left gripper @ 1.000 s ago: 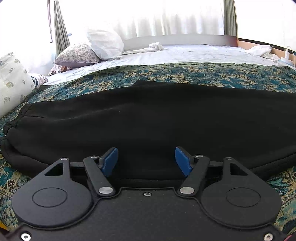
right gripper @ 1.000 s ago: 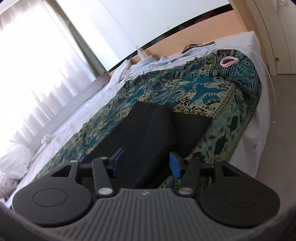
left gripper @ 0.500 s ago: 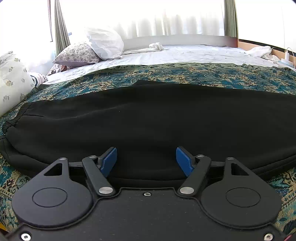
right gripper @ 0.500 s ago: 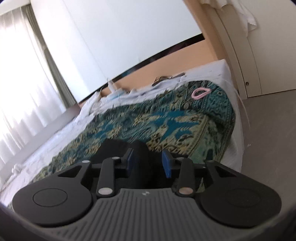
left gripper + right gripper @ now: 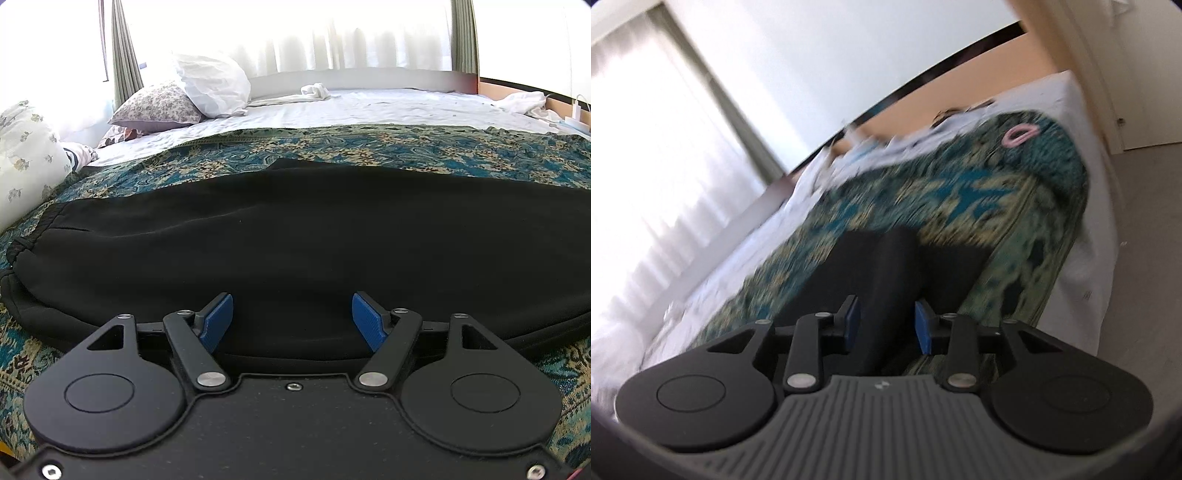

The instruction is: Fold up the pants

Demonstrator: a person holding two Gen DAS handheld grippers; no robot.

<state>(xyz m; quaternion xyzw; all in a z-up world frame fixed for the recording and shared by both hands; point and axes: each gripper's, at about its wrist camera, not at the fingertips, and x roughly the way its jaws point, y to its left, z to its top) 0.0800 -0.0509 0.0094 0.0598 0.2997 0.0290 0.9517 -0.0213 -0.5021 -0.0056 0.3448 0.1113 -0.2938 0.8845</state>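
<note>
Pants [image 5: 295, 240]: black cloth, matt, soft knit look, gathered ribbing at the waistband end on the left. Bedspread [image 5: 406, 147]: woven cloth, teal and cream pattern, slightly coarse texture. Sheet [image 5: 369, 107]: white cloth, lightly crinkled. Pillow [image 5: 210, 88]: white, creased cloth; a second pillow [image 5: 155, 107] in small floral print cloth. Curtains [image 5: 351, 37]: thin, sheer cloth, light passing through. Left gripper [image 5: 291, 317]: matt black plastic body with faint speckle, blue ribbed pads [image 5: 218, 321], bright metal pivot pins and screws. Right gripper [image 5: 886, 325]: matt black plastic arms, grey ribbed plastic plate, blue pads; view blurred. Floor [image 5: 1145, 206]: grey, smooth, dull.
</note>
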